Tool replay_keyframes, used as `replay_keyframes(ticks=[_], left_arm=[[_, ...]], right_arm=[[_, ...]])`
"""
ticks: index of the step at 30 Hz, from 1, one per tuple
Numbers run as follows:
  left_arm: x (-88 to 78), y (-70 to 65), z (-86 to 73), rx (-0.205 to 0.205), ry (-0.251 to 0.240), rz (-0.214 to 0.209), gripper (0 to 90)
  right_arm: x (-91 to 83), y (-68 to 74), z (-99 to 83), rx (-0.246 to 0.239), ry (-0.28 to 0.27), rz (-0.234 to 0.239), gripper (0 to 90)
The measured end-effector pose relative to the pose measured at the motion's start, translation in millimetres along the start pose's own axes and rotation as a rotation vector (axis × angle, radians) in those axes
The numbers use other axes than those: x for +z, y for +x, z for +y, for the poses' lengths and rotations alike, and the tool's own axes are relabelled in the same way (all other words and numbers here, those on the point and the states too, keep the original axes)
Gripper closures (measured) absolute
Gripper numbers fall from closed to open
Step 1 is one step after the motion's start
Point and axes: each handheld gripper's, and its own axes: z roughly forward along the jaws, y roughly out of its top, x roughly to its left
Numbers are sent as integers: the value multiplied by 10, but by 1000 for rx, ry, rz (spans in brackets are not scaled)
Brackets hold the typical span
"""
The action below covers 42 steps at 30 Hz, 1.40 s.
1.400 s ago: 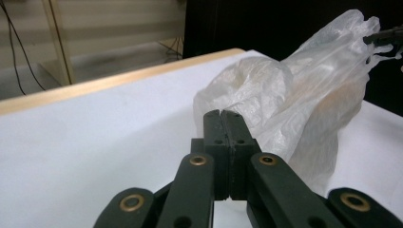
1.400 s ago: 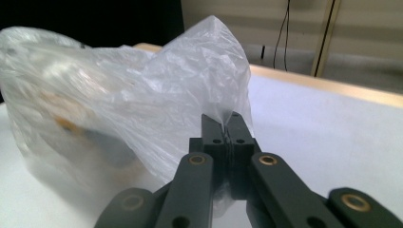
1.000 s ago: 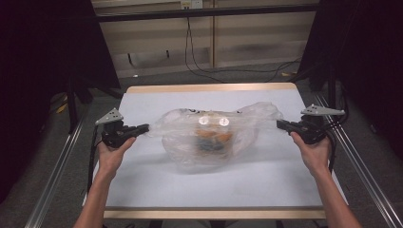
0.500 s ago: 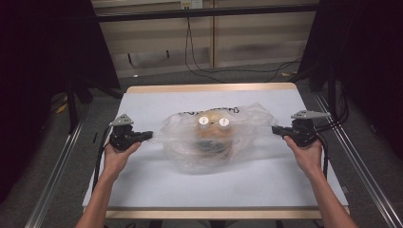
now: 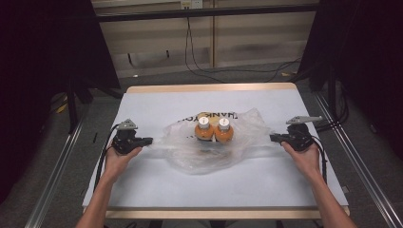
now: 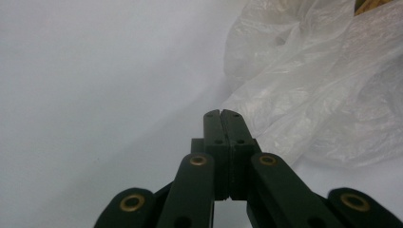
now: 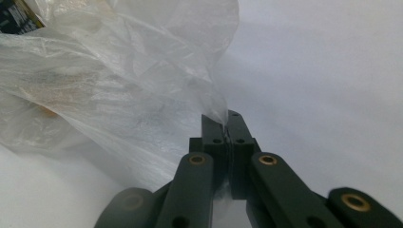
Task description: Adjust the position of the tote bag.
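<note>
A clear plastic bag (image 5: 247, 137) lies slack in the middle of the white table (image 5: 214, 185). Inside it two orange bottles (image 5: 203, 129) (image 5: 223, 130) with white caps stand side by side. My left gripper (image 5: 149, 140) is shut on the bag's left end, held low over the table. My right gripper (image 5: 272, 137) is shut on the bag's right end. In the left gripper view the jaws (image 6: 221, 114) are closed, with the crinkled bag (image 6: 323, 95) running off to the right. The right gripper view has a point of the bag's film (image 7: 119, 85) pinched between the closed jaws (image 7: 225, 118).
Metal rails (image 5: 57, 180) (image 5: 361, 166) run along both sides of the table. Black cables (image 5: 199, 61) lie on the floor beyond the far edge. Dark curtains stand at the left and right. Bare table surface stretches in front of the bag.
Both grippers have come down and slightly inward with the bag ends. The bag, stretched and raised before, has sagged onto the table, and the two bottles now stand on it.
</note>
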Motion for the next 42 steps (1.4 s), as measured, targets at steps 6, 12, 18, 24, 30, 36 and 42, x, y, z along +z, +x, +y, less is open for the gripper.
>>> replay_keyframes(ticks=[6,12,18,24,30,36,42], left_arm=[[58,-42,-54,2,32,-19,900],[34,-49,-112,-4,47,-31,900],[137,-68,-192,-7,88,-34,900],[130,-58,-210,-14,78,-41,884],[58,-48,-198,-23,23,-58,711],[-119,-67,-117,-32,-104,-80,543],[-302,-65,-57,-38,-207,-91,431]], right_arm=[[65,-34,-78,-2,53,-7,893],[84,-35,-109,-20,80,6,893],[151,-20,-175,-28,109,6,893],[142,-1,-208,-45,91,-1,864],[51,17,-200,-49,38,5,619],[-114,50,-136,-36,-85,39,439],[-251,79,-56,-27,-152,58,312]])
